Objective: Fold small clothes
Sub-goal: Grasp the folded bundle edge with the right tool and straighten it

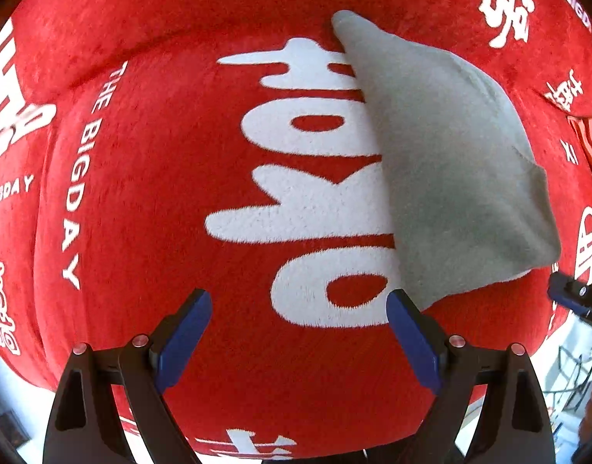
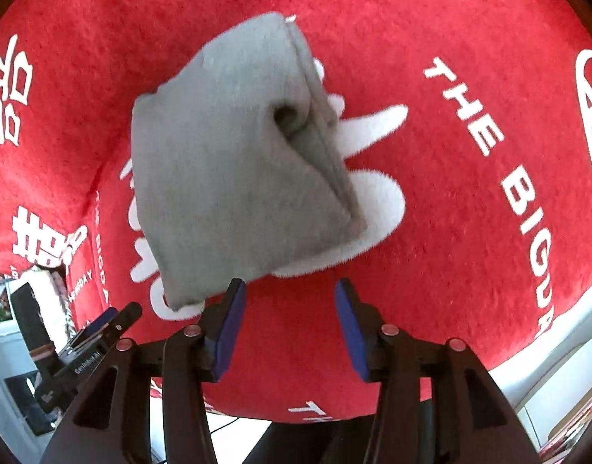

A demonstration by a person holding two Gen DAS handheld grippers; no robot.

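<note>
A red plush blanket [image 1: 149, 178] with white lettering is spread beneath everything. A folded grey garment [image 2: 234, 162] is laid on it. The left gripper [image 1: 300, 309] is held wide and empty; the right gripper [image 2: 290, 292], partly spread, grips nothing.

Folded grey garment [image 1: 450, 162] on red blanket [image 1: 180, 135]

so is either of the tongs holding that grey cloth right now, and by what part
Nothing is held. The left tongs stand wide open over the red blanket; the right tongs are open too, and the folded grey cloth lies free on the blanket.
</note>
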